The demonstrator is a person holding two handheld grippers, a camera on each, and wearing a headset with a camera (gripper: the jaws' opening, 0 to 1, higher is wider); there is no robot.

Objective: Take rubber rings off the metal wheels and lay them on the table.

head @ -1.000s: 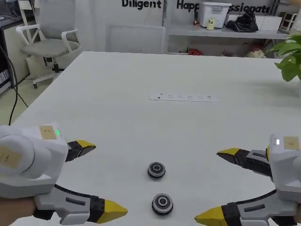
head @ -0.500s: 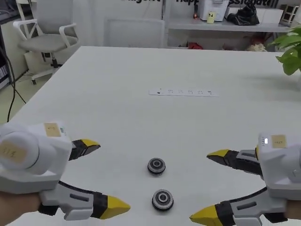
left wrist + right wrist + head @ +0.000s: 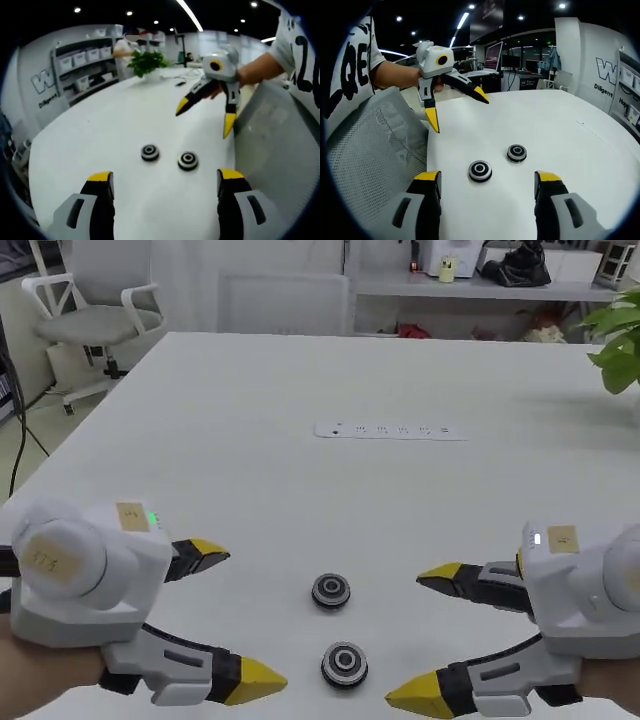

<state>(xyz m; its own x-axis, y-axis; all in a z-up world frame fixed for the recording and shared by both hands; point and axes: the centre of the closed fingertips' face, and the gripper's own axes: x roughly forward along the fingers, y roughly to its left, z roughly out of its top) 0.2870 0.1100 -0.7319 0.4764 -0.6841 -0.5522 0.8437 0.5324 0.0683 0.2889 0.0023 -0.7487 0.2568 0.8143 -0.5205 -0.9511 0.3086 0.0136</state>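
Two small metal wheels with black rubber rings lie flat on the white table: the far wheel (image 3: 331,591) and the near wheel (image 3: 345,664). My left gripper (image 3: 240,617) stands open to their left, nothing between its yellow-tipped fingers. My right gripper (image 3: 425,635) stands open to their right, also holding nothing. In the left gripper view the far wheel (image 3: 150,152) and the near wheel (image 3: 188,160) lie ahead of the open left gripper (image 3: 162,177), with the right gripper (image 3: 205,119) beyond. In the right gripper view the near wheel (image 3: 480,170) and the far wheel (image 3: 516,152) lie ahead of the right gripper (image 3: 484,179), the left gripper (image 3: 457,111) beyond.
A white power strip (image 3: 390,431) lies flat mid-table. A green plant (image 3: 617,350) stands at the table's right edge. An office chair (image 3: 95,315) and shelves with boxes (image 3: 470,280) stand beyond the far end. A grey mesh chair back (image 3: 375,150) sits at the near edge.
Both grippers have moved inward toward the two wheels, still open. The head camera has tilted down slightly. The wheels lie where they were.
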